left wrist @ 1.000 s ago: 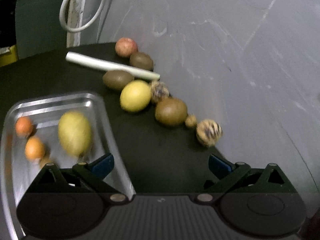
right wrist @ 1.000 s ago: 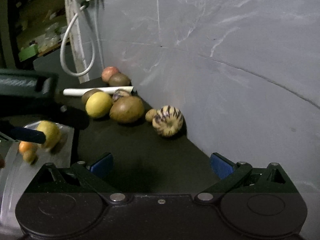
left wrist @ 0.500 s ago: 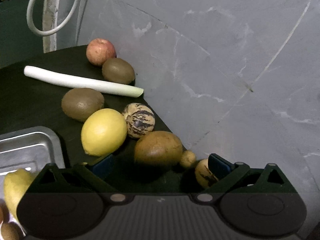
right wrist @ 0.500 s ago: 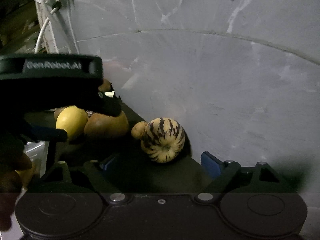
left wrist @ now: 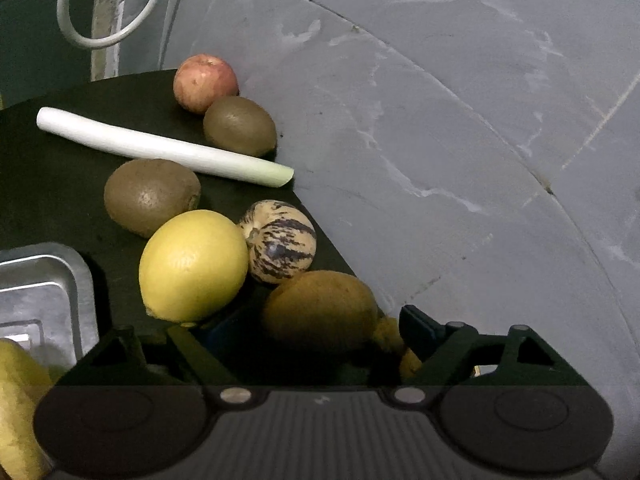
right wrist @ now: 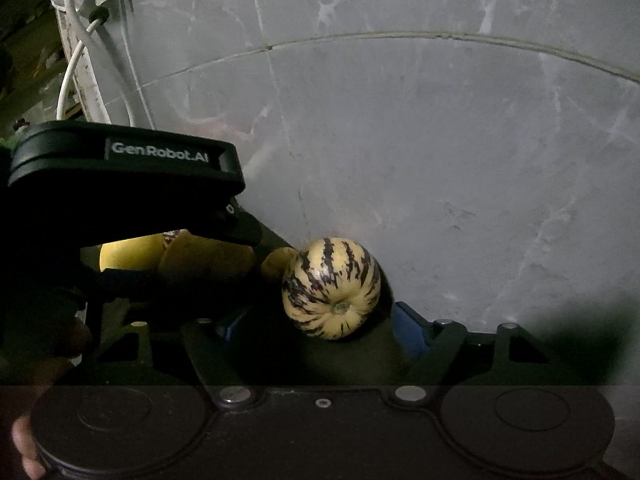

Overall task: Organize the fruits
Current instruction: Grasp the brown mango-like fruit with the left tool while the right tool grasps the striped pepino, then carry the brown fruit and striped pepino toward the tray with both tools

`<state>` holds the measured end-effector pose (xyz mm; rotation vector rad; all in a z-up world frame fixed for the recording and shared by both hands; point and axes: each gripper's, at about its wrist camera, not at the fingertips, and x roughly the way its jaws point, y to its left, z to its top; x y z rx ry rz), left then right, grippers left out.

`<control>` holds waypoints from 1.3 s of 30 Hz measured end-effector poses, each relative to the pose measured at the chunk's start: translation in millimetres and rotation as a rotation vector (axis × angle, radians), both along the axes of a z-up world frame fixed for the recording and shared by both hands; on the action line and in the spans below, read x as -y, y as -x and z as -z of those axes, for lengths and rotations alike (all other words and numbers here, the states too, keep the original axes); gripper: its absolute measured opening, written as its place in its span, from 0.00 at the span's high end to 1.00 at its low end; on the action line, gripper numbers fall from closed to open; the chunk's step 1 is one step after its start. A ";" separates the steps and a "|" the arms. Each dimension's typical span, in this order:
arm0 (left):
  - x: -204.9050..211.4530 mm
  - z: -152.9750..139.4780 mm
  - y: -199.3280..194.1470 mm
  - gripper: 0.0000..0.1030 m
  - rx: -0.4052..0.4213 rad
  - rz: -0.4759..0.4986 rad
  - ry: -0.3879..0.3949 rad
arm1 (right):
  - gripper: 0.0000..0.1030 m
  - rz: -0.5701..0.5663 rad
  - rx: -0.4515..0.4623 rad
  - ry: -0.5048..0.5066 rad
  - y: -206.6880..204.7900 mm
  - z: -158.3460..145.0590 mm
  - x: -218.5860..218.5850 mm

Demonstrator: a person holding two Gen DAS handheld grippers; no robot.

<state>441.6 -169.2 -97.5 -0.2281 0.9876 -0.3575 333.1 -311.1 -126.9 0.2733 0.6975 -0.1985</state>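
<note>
Down on the dark tabletop [left wrist: 60,184], the left gripper [left wrist: 316,336] has its jaws on either side of the large brown fruit [left wrist: 320,312]; they have just been closing, and whether the pads press it yet cannot be told. Just left of that fruit sits the lemon [left wrist: 192,266], touching a striped melon [left wrist: 280,246] behind the brown fruit. Farther back from the brown fruit lie a kiwi [left wrist: 150,196], a white leek stalk [left wrist: 160,148], a second kiwi [left wrist: 240,126] and an apple [left wrist: 205,82] by the grey wall [left wrist: 440,120]. Left of the lemon is the corner of a metal tray [left wrist: 44,280].

Meanwhile the right gripper [right wrist: 320,330] straddles another striped melon [right wrist: 330,288], right of the brown fruit; its jaws have just been closing too, the right pad close against the rind, contact unclear.
</note>
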 end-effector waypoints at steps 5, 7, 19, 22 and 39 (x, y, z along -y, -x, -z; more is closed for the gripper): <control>2.3 5.9 -4.7 0.30 -0.019 -0.009 -0.004 | 0.32 0.006 0.012 0.005 -2.3 3.8 -1.2; 2.5 5.9 -4.7 0.33 -0.014 -0.012 -0.009 | 0.37 0.016 0.019 0.007 -1.9 5.4 -0.8; 1.8 4.9 4.6 0.35 0.003 -0.018 -0.011 | 0.49 0.015 0.045 0.006 9.7 5.9 7.2; -1.8 4.8 11.8 0.35 0.010 -0.013 0.001 | 0.49 0.001 0.050 0.009 17.6 5.9 9.9; -56.2 -12.6 73.4 0.35 0.049 -0.109 0.064 | 0.50 -0.143 0.106 0.007 59.5 -10.7 -15.6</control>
